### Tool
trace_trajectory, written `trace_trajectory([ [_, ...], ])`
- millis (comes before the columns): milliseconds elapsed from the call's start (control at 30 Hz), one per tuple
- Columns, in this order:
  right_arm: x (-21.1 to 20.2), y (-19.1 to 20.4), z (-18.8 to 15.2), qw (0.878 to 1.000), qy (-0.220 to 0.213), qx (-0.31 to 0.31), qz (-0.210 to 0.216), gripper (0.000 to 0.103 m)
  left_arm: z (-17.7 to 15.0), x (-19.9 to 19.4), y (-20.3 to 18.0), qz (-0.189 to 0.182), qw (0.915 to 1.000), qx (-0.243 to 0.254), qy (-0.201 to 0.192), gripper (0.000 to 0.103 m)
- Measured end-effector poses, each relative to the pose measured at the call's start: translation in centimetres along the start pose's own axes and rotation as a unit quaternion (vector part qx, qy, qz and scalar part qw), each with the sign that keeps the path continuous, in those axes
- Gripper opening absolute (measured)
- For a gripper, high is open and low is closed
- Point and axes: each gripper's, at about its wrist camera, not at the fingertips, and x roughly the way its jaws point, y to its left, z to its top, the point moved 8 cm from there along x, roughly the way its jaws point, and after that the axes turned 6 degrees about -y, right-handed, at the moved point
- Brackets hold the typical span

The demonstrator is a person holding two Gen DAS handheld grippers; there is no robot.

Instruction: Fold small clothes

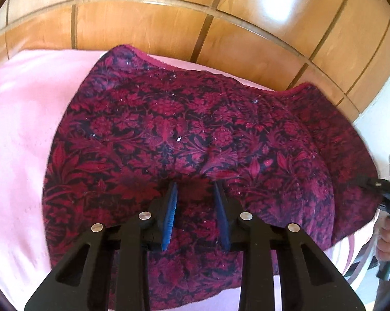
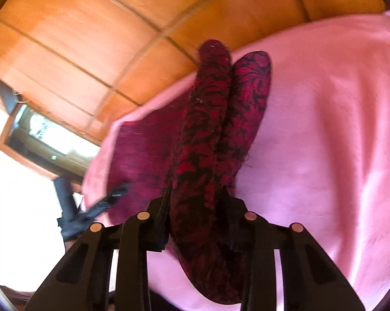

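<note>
Left gripper (image 1: pixel 196 194): we see our blue pads (image 1: pixel 171 207) standing apart just over the near half of the cloth, nothing pinched between them; we call it released, hovering over the fabric.
Right gripper (image 2: pixel 195 194): clenched on a bunched ridge of the same cloth, which rises between our black fingers (image 2: pixel 163 207) and hides the fingertips.
Garment (image 1: pixel 195 134): we have a dark red floral piece spread on the pink sheet (image 1: pixel 21 119), its trimmed hem edge toward the wooden panelling (image 1: pixel 169 18).
Lie of the cloth: from the left wrist, it stretches broadside, long axis running left to right across our view; from the right wrist, the gathered fold (image 2: pixel 207 119) runs straight away from us along the fingers.
Nearer hand: we judge the right hand (image 1: pixel 388 235) already holds the garment's right end, so the left gripper is the free one, sitting over the middle of the near edge.
Key relation: the cloth lies directly ahead of and beneath our left pads, so we think a short drop and a pinch would take it.
Risk: the right view is blurred, and we cannot tell how many layers our right fingers hold.
</note>
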Motion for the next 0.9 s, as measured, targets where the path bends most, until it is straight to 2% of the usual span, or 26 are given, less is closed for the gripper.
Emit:
trace_trajectory([
  [167, 0.3, 7.1, 0.7, 0.999, -0.012, -0.041, 0.027, 0.026, 0.5, -0.1, 1.4, -0.047, 0.9977, -0.049, 0.007, 0.029],
  [267, 2.2, 11.7, 0.4, 0.996, -0.01, -0.087, 0.037, 0.025, 1.0, -1.1, 2.4, -0.081, 0.9932, -0.084, 0.003, 0.029],
  [333, 3.9, 13.6, -0.2, 0.994, 0.002, -0.105, 0.038, 0.025, 1.4, -2.7, 3.9, -0.111, 0.986, -0.124, -0.008, 0.029],
  [400, 6.2, 15.1, -1.4, 0.991, 0.019, -0.131, 0.031, 0.025, 1.8, -4.6, 6.0, -0.122, 0.9795, -0.159, -0.026, 0.029],
  [500, 9.1, 16.5, -3.9, 0.984, 0.043, -0.172, 0.011, 0.025, 2.5, -7.8, 7.9, -0.138, 0.9744, -0.168, -0.055, 0.029],
  [533, 10.2, 17.0, -4.8, 0.982, 0.05, -0.182, 0.008, 0.025, 2.7, -8.8, 8.4, -0.144, 0.9734, -0.167, -0.061, 0.031],
  [567, 11.1, 17.4, -5.6, 0.98, 0.052, -0.192, 0.004, 0.025, 3.0, -9.8, 8.6, -0.162, 0.97, -0.17, -0.065, 0.043],
  [600, 11.7, 17.8, -6.1, 0.978, 0.052, -0.202, 0.001, 0.025, 3.0, -10.3, 8.6, -0.178, 0.9663, -0.175, -0.065, 0.06],
  [633, 12.5, 18.3, -6.9, 0.975, 0.05, -0.217, -0.004, 0.025, 3.2, -10.8, 8.7, -0.199, 0.9606, -0.183, -0.063, 0.067],
  [700, 13.0, 18.7, -7.8, 0.97, 0.044, -0.239, -0.012, 0.025, 3.4, -11.3, 8.6, -0.231, 0.9522, -0.191, -0.06, 0.07],
  [733, 13.3, 19.0, -8.3, 0.965, 0.036, -0.26, -0.023, 0.025, 3.4, -11.1, 8.4, -0.238, 0.9507, -0.191, -0.054, 0.07],
  [767, 13.3, 19.0, -8.6, 0.96, 0.029, -0.275, -0.032, 0.025, 3.5, -10.9, 7.9, -0.239, 0.9512, -0.189, -0.049, 0.07],
  [900, 13.5, 19.5, -9.1, 0.95, -0.002, -0.308, -0.048, 0.024, 3.4, -8.0, 6.5, -0.199, 0.9674, -0.157, -0.004, 0.07],
])
